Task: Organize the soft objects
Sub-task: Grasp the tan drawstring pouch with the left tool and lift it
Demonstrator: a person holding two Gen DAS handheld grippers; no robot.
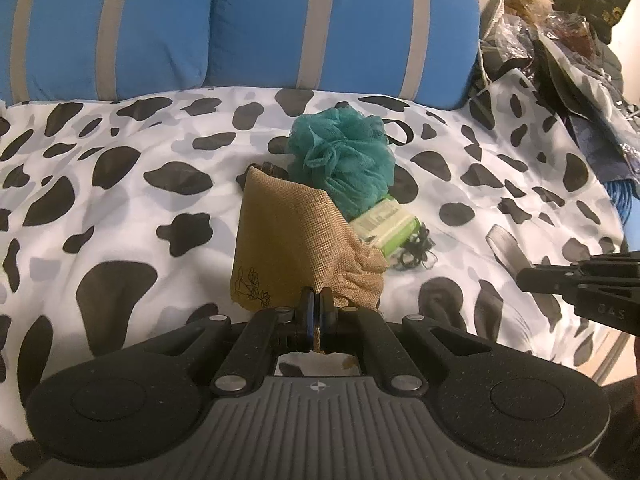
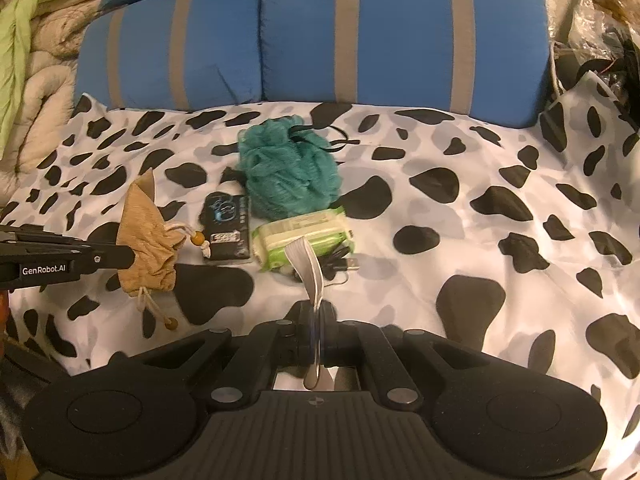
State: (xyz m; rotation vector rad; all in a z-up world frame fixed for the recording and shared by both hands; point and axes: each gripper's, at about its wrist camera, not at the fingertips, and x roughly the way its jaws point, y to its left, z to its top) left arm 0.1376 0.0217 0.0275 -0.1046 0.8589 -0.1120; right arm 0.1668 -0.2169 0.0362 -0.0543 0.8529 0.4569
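Nearest the left wrist camera, the left gripper point(image 1: 319, 300) has its jaws pressed together on the gathered mouth of a tan burlap drawstring pouch point(image 1: 288, 240), which stands lifted and tilted above the cow-print bedsheet point(image 1: 120, 184). Behind the pouch lie a teal mesh bath pouf point(image 1: 344, 160) and, touching its near side, a green pack of wet wipes point(image 1: 386, 226) with a tangle of black cable point(image 1: 412, 252) just beside it. Blue striped pillows point(image 1: 240, 28) close off the far edge. At the right, the other tool enters, with a pale grey strap point(image 1: 506, 246) sticking up from its tip.

Nearest the right wrist camera, the right gripper point(image 2: 318, 316) is clamped on that grey strap point(image 2: 308, 268), a flat ribbed band rising between its fingers in front of the wipes pack point(image 2: 304, 236). A black sachet point(image 2: 228, 228) lies flat to the left of the wipes, the pouf point(image 2: 288, 172) sits behind both, and a black USB cable point(image 2: 340, 266) trails beside the pack. Far left, the left tool holds the pouch point(image 2: 148, 240), its beaded cords dangling.

Judging from this, the step in hand is bagging: one tool holds the pouch, the other a soft item. The next move likely calls for opening the pouch mouth, which looks cinched, then steering the limp strap into it; with both tools occupied, that could prove awkward.
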